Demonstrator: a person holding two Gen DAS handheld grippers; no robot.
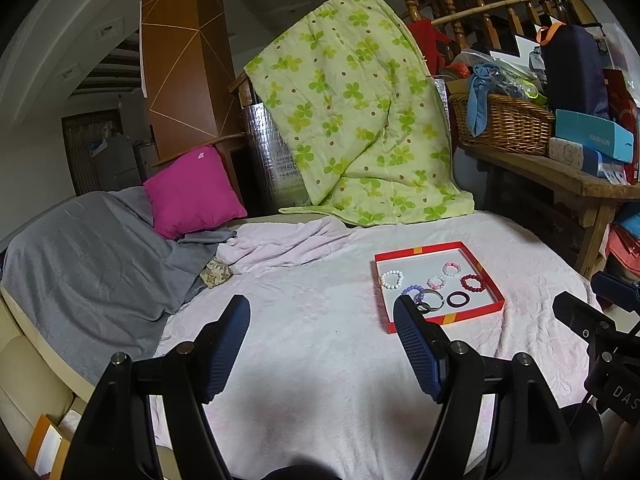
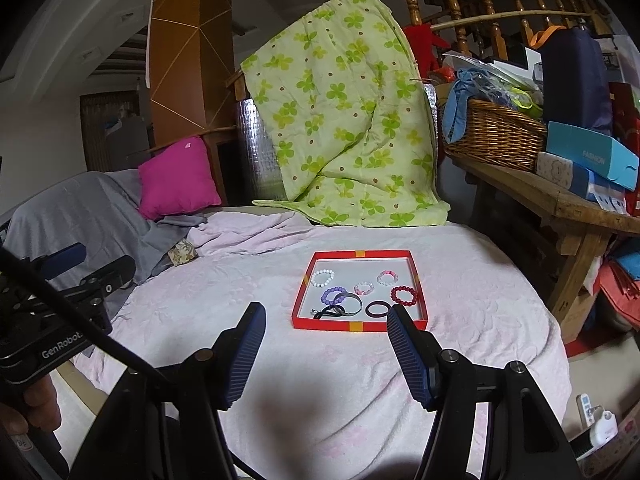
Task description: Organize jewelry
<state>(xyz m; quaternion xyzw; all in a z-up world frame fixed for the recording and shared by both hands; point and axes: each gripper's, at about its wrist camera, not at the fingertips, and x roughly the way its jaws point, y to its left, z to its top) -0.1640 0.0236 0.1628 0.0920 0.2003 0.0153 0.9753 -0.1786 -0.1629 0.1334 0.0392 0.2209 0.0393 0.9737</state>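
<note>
We are in a lived-in home: a bed [image 2: 360, 380] with a pink pillow [image 2: 178, 178], a floral quilt [image 2: 344, 120] over a stair railing [image 2: 460, 12], a cluttered wooden bench [image 2: 568, 200].

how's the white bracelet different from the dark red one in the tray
The white bracelet has pale beads and lies at the tray's far left; the dark red bracelet has deep red beads and lies at the right, nearer the front. Both are beaded loops lying flat, untouched.
</note>
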